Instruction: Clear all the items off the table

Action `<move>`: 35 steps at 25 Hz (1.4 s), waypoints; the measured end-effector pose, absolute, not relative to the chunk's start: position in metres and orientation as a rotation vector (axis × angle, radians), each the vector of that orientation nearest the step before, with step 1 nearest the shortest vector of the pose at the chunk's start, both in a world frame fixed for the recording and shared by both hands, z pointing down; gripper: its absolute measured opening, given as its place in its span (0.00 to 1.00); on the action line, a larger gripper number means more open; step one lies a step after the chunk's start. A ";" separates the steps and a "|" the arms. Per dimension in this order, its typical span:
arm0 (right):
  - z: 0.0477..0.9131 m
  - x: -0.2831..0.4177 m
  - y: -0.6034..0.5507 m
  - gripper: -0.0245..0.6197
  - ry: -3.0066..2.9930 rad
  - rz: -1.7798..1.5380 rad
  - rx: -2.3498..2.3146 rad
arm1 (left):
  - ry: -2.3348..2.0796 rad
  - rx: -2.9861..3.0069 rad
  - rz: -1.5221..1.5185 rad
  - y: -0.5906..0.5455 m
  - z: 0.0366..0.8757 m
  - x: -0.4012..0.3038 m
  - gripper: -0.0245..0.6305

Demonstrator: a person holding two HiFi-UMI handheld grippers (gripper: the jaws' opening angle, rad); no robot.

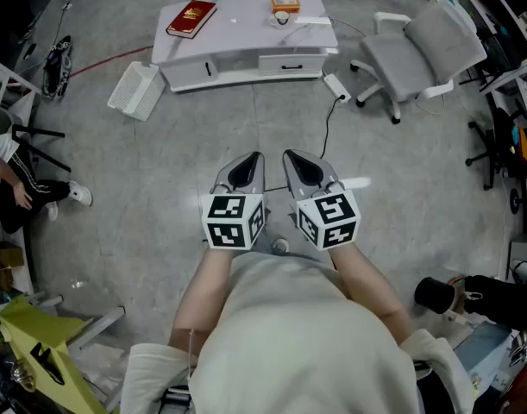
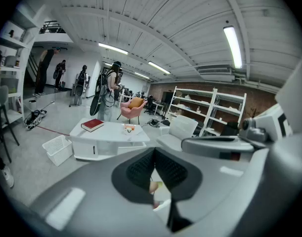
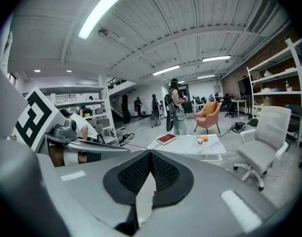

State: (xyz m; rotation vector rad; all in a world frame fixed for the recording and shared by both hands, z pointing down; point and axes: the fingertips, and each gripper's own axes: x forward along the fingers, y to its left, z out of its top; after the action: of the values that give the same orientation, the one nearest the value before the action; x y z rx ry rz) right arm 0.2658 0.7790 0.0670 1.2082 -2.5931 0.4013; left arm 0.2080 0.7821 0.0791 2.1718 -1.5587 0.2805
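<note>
Your left gripper (image 1: 253,158) and right gripper (image 1: 291,155) are both clenched on nothing, pads pressed together, side by side just in front of you. The white desk (image 1: 237,28) stands well ahead of them, across the floor. On it, the red book (image 1: 191,18) lies ahead and left of your left gripper. The orange box (image 1: 285,4) and small cup (image 1: 283,19) sit ahead of the right one. The book's cover print is too small to read.
</note>
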 end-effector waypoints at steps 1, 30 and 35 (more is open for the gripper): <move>0.067 0.266 0.779 0.03 -2.594 0.402 1.207 | -1.559 2.173 0.279 0.782 0.079 0.209 0.05; 0.046 0.227 0.718 0.03 -2.615 0.418 1.231 | -1.543 2.255 0.313 0.718 0.057 0.180 0.05; 0.045 0.219 0.692 0.03 -2.619 0.414 1.257 | -1.510 2.236 0.293 0.691 0.060 0.168 0.05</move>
State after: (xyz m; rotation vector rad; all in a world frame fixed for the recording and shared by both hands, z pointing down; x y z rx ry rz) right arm 0.2189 0.6919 0.0448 1.2572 -2.6192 0.4142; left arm 0.1682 0.6906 0.0598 2.2362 -1.5103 0.2931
